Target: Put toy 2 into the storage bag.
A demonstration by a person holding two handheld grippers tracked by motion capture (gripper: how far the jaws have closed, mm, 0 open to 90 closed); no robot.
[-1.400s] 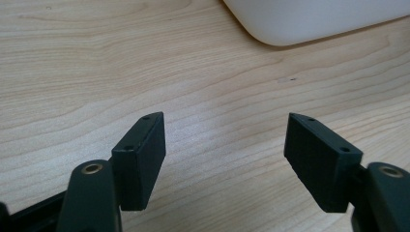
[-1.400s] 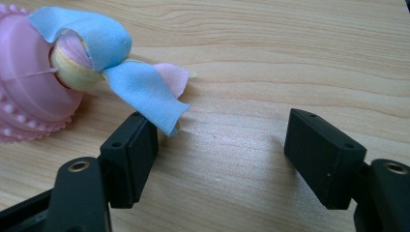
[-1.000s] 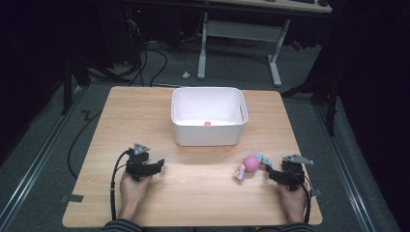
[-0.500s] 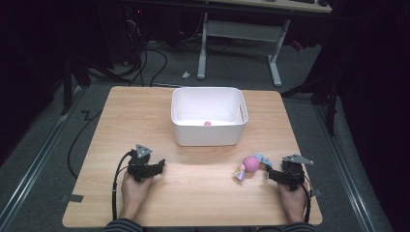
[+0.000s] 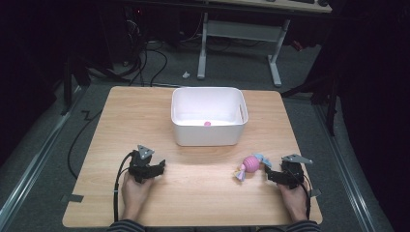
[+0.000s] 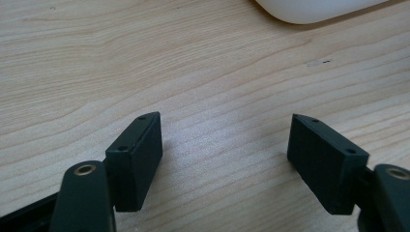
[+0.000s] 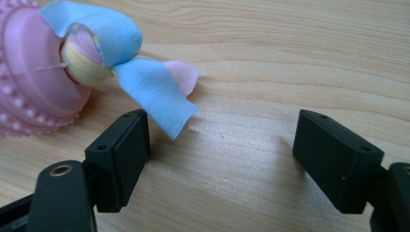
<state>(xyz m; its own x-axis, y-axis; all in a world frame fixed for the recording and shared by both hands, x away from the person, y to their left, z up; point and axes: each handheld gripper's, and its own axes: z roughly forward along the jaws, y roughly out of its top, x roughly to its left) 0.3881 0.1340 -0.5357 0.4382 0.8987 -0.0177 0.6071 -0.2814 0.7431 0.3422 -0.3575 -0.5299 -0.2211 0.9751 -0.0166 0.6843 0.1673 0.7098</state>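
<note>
A pink candy-shaped toy with blue and pale cloth ends lies on the wooden table, right of centre. My right gripper rests just right of it and points left at it. In the right gripper view the toy sits upper left, and its blue cloth end hangs just past the left pad. The right gripper is open; its jaws have just been opening, with bare wood between them. My left gripper rests at the front left. It is open too, has also just been opening, and holds nothing.
A white bin stands at the table's middle back with a small pink thing inside; its lower edge shows ahead of the left gripper. Cables trail from both grippers. A dark floor and desk legs lie beyond the table.
</note>
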